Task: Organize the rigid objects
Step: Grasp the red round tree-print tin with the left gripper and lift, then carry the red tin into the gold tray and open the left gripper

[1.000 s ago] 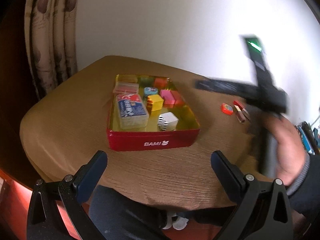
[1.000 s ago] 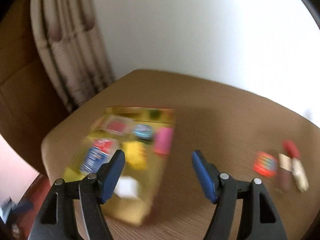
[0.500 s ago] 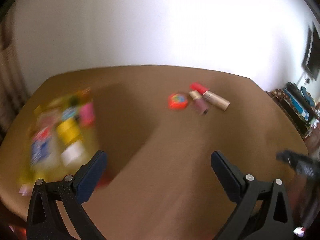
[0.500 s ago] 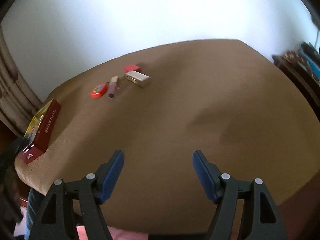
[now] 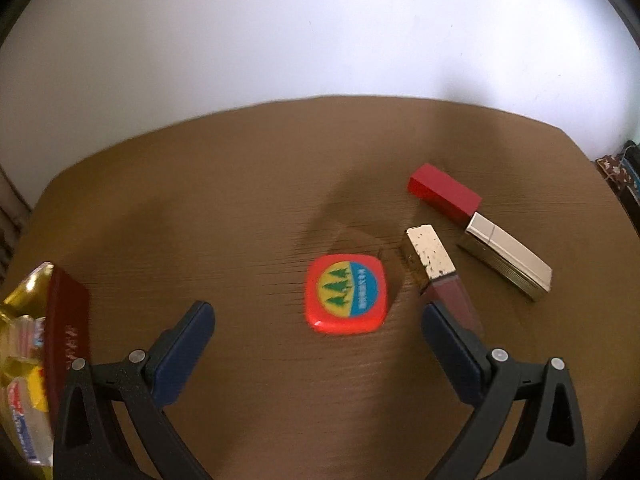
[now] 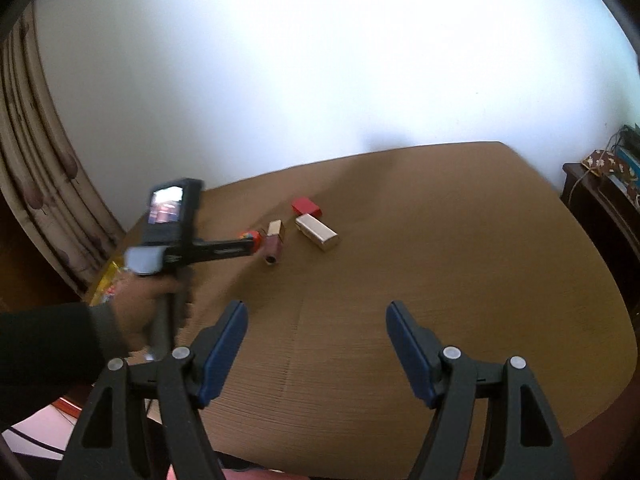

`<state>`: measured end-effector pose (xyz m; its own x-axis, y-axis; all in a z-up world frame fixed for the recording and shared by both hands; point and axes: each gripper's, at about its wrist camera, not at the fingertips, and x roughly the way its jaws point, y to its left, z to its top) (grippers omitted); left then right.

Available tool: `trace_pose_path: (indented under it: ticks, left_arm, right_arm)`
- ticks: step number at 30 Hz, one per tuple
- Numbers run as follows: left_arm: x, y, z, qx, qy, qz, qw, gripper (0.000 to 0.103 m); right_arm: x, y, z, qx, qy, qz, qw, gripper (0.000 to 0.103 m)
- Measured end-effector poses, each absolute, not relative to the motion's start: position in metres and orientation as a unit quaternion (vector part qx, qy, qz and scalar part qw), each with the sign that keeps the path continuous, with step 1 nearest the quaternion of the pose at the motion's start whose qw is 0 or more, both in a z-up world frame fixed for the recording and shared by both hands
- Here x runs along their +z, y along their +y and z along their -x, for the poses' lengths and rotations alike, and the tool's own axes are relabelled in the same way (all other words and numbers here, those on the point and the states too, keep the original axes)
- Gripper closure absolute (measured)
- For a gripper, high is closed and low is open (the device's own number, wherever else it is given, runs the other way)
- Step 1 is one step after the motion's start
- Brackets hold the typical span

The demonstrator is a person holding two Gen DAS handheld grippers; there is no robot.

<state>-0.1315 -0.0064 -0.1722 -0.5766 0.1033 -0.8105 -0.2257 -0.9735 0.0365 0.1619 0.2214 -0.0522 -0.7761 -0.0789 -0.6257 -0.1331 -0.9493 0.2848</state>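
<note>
The left gripper [image 5: 318, 316] is wide open, with nothing between its blue pads. It hangs over the brown table [image 5: 240, 200] and points down at a red square case [image 5: 346, 294]. The case is flat, with rounded corners and a round picture of green trees on yellow and blue. It lies on the table just past the gap between the two pads and does not touch them.

Three more small things lie near the red square case. Just beside it, on its right, is a lip gloss tube [image 5: 438, 272] with a gold cap and a dark pink body. The lower end of the tube sits next to the right pad [image 5: 448, 344]; whether they touch is hard to tell. Farther right of the case lies a gold lipstick [image 5: 506, 258]. Behind that is a red box [image 5: 444, 194], and its end seems to touch the gold lipstick.

Far left of the red square case, at the table's edge, is a red tin [image 5: 66, 336] with a gold inside. Small packs lie in it, but they are blurry.

The right gripper [image 6: 316, 340] is open too and holds nothing. It hangs over bare table, well apart from the red square case. From the right wrist view, a hand [image 6: 146, 308] in a dark sleeve holds the left gripper, whose tip reaches the case.
</note>
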Motion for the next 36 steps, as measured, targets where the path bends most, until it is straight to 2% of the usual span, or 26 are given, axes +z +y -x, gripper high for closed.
trace_pose_path:
  ticks: [3, 6, 7, 10, 11, 23, 36]
  left_arm:
    - [-0.180, -0.004, 0.139, 0.886, 0.060, 0.453, 0.081, 0.004]
    - [-0.191, -0.007, 0.147, 0.877, 0.041, 0.473, 0.074, 0.027]
    - [-0.192, -0.007, 0.147, 0.877, 0.038, 0.474, 0.075, 0.027]
    - [-0.191, -0.002, 0.144, 0.879, 0.047, 0.465, 0.093, 0.045]
    - [-0.190, 0.001, 0.143, 0.879, 0.053, 0.463, 0.102, 0.060]
    - [-0.153, 0.005, 0.113, 0.900, 0.092, 0.417, 0.085, 0.061]
    - [-0.109, -0.042, 0.079, 0.916, 0.118, 0.382, 0.033, 0.061]
  right_arm:
    - [-0.050, 0.226, -0.162, 0.928, 0.166, 0.334, 0.010, 0.029]
    - [-0.051, 0.230, -0.159, 0.925, 0.179, 0.335, 0.006, 0.029]
    - [-0.050, 0.230, -0.160, 0.925, 0.181, 0.335, 0.008, 0.029]
    - [-0.047, 0.229, -0.160, 0.927, 0.180, 0.330, 0.009, 0.029]
    - [-0.045, 0.228, -0.160, 0.927, 0.179, 0.330, 0.009, 0.029]
    - [-0.047, 0.219, -0.163, 0.928, 0.167, 0.334, 0.001, 0.029]
    - [-0.046, 0.220, -0.170, 0.929, 0.164, 0.333, 0.000, 0.029]
